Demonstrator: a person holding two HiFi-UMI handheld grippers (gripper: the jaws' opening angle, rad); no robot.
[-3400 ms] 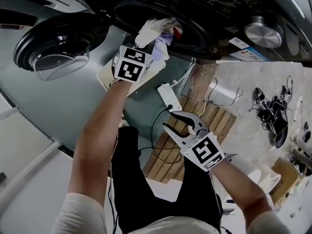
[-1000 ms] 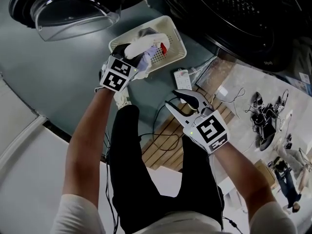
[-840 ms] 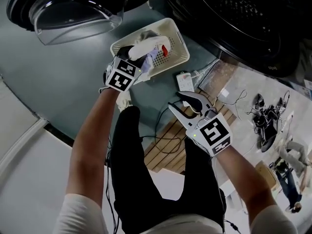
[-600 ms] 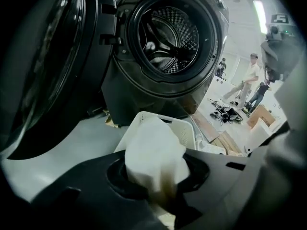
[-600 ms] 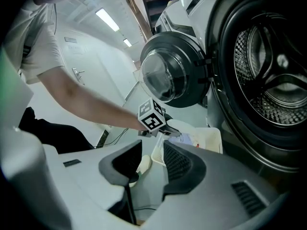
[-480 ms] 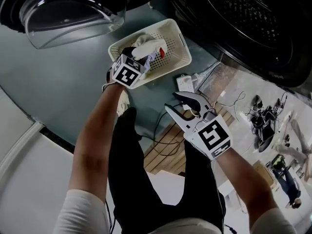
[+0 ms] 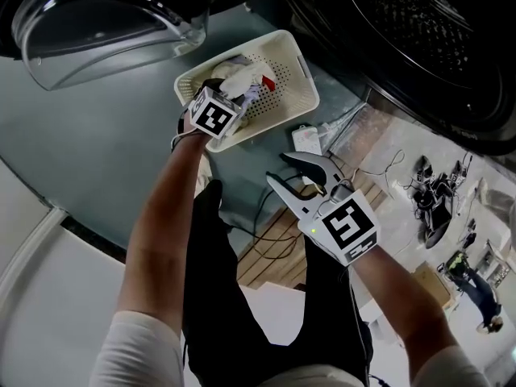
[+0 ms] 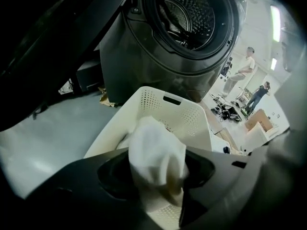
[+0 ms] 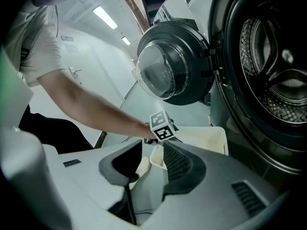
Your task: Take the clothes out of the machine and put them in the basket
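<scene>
A white perforated basket [image 7: 292,53] stands on the grey floor below the washing machine's open drum [image 7: 435,39]. My left gripper [image 7: 231,95] points down into the basket, and its jaws are opening. A white cloth [image 8: 154,145] still sits loosely between them, over other clothes [image 7: 256,79] with a red patch. The drum looks empty in the left gripper view. My right gripper [image 7: 276,168] hovers open nearer me, right of the basket, with nothing between its fingers. In the right gripper view the basket [image 9: 211,138] lies beyond its jaws.
The machine's round glass door [image 7: 105,22] hangs open at the upper left. A white power strip [image 7: 305,139] and cables lie beside the basket, next to a wooden slatted board [image 7: 274,240]. Shoes and cords [image 7: 439,204] clutter the right floor. People [image 8: 240,75] stand far off.
The left gripper brought the white cloth from the drum opening down into the basket and sank lower with it. The right gripper drifted slightly down and stayed open.
</scene>
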